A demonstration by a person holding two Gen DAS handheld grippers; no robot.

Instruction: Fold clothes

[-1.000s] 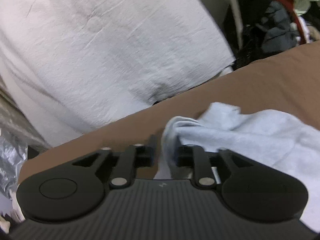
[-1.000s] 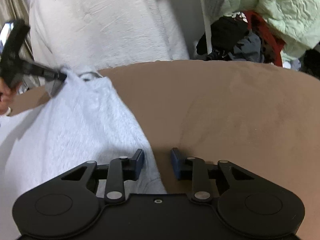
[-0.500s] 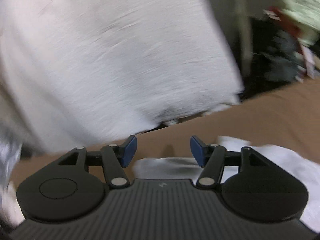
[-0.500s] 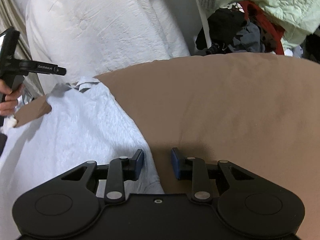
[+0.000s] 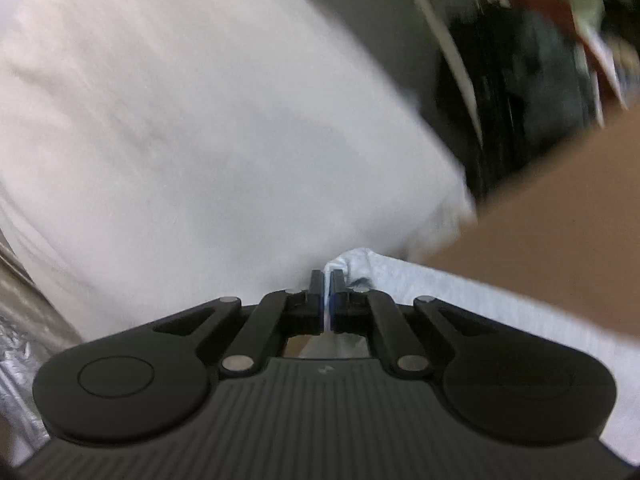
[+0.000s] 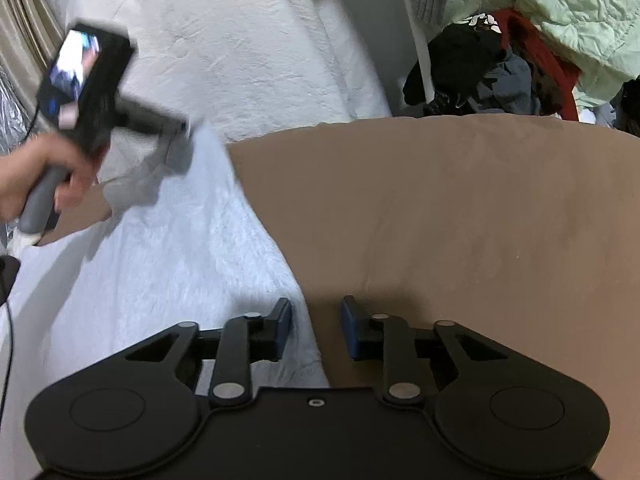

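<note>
1. Step in hand: getting hold of the far corner of the towel (image 6: 168,280) to start a fold. It is pale blue-white and fuzzy, spread on the brown counter (image 6: 460,216), and covers the left part of the right wrist view.
2. Left gripper (image 5: 327,298): fingers just closed, nearly together, with a thin fold of towel edge pinched between the pads. The left wrist view shows white cloth in the gap and bunched just past the tips.
3. From the right wrist view, left gripper (image 6: 182,130) sits at the towel's far corner, blurred. The corner looks lifted a bit off the counter. A hand (image 6: 36,184) grips its handle, and the body is tilted down toward the cloth.
4. Right gripper (image 6: 315,322): fingers narrow but parted, just closed in a little. The near towel edge runs into the gap. Left finger (image 6: 280,326) is over cloth, right finger (image 6: 352,332) over bare counter. Pads not pressing as far as I can tell, so no grip yet.
5. Right gripper points down at the near edge, low over the counter.
6. Next, my guess: right fingers must shut on the near edge, so both ends are held. Then carry that side across onto the other half.
7. Risk: left pinch is thin, only an edge fold, and could slip if pulled hard.
8. Background: big white cushion (image 6: 240,48) behind the counter, a pile of dark and green clothes (image 6: 500,52) at far right. Neither is in play.
</note>
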